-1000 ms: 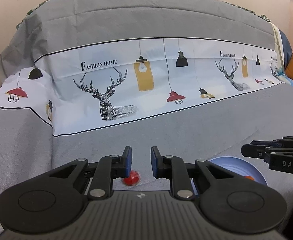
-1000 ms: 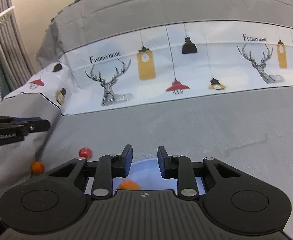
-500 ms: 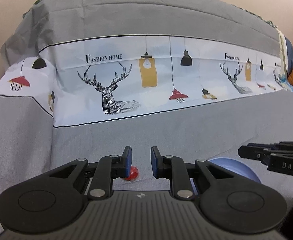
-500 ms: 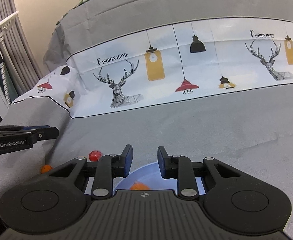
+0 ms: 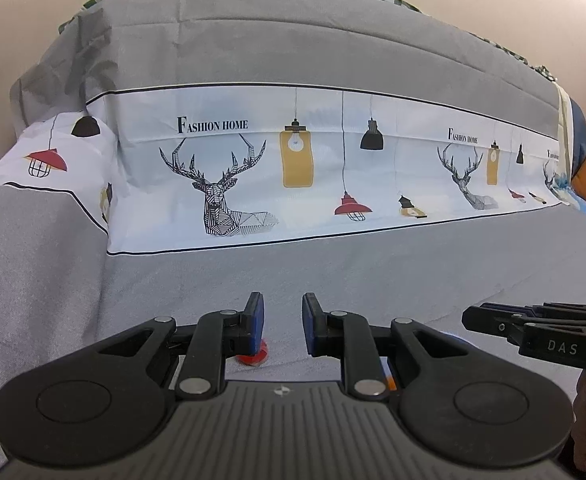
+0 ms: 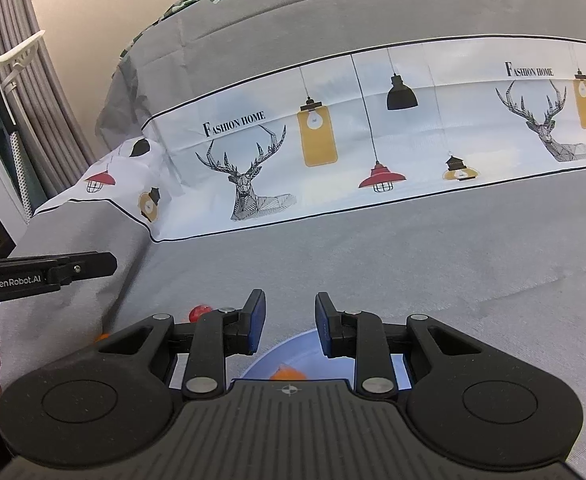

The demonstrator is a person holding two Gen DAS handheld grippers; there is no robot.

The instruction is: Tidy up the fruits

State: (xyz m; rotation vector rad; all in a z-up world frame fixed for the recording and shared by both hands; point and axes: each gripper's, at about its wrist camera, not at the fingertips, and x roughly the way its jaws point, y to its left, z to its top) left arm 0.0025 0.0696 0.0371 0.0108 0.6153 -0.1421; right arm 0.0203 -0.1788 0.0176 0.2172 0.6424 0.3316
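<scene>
Grey bedsheet [image 6: 413,264] fills both views. Left gripper [image 5: 282,325] and right gripper [image 6: 289,326] each gape narrowly, empty. Low in the right view, an orange fruit [image 6: 289,373] sits in the blue bowl [image 6: 293,350]; a red fruit [image 6: 198,313] lies left of it.

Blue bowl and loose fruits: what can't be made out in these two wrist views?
- Blue bowl, right wrist view: near half hidden by the right gripper; contents beyond one orange fruit unknowable.
- Red fruit, left wrist view: partly behind the left gripper finger; kind unclear.
- Second orange fruit, right wrist view: only a sliver shows.
- Left wrist view: bowl nearly all hidden.
</scene>
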